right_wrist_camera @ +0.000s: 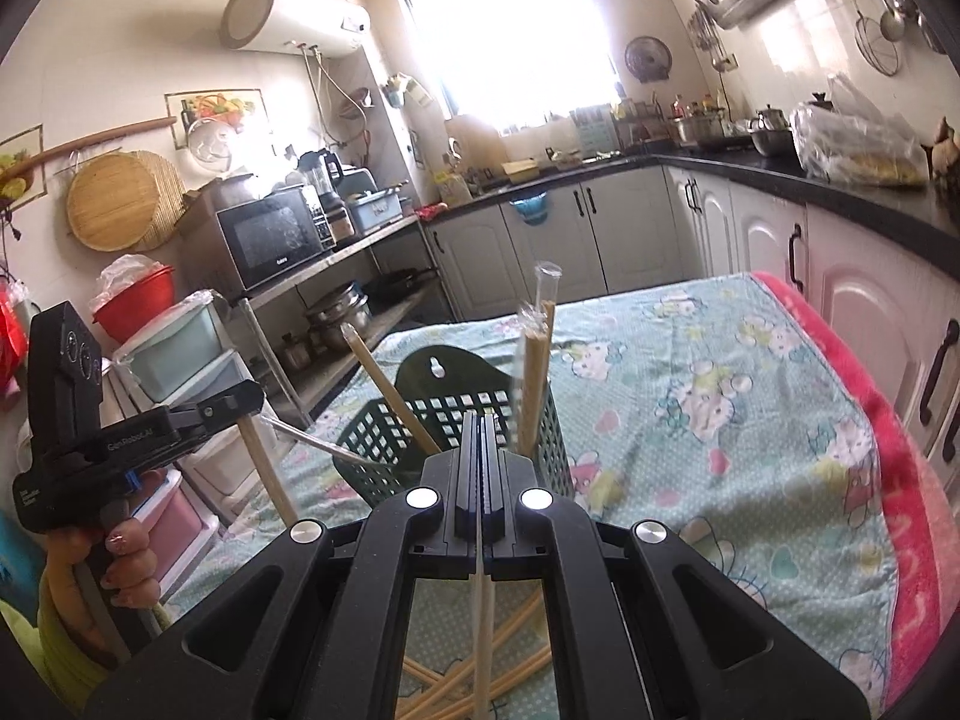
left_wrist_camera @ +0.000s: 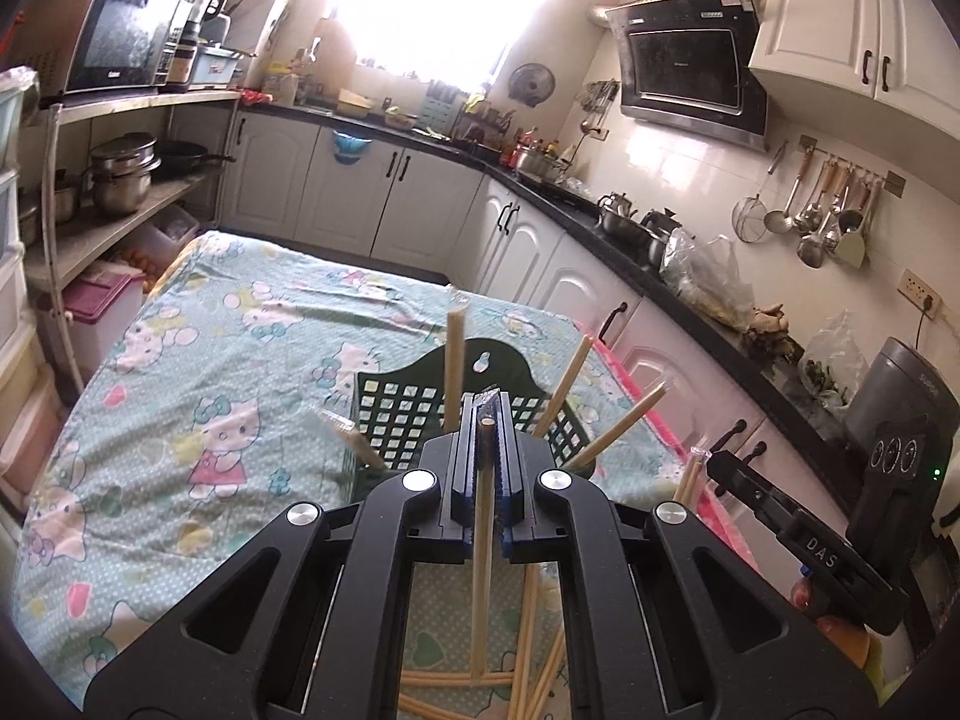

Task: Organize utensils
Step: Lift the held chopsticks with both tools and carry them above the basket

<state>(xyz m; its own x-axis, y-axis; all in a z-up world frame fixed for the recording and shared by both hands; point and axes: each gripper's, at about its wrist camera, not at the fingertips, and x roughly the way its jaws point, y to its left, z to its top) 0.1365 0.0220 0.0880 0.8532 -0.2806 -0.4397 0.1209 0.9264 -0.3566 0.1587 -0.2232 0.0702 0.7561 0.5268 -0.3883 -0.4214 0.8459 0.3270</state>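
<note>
We hold a chopstick (left_wrist_camera: 482,546) in the left tongs (left_wrist_camera: 486,420) and another (right_wrist_camera: 482,594) in the right tongs (right_wrist_camera: 482,426), both clamped, sticks near upright; the basket (left_wrist_camera: 420,396) sits just ahead on the worktop (left_wrist_camera: 180,360), roughly equally near both.

"DAS" is showing on the right gripper (left_wrist_camera: 819,558), and "GenRobot.AI" is showing on the left gripper (right_wrist_camera: 141,438).
</note>
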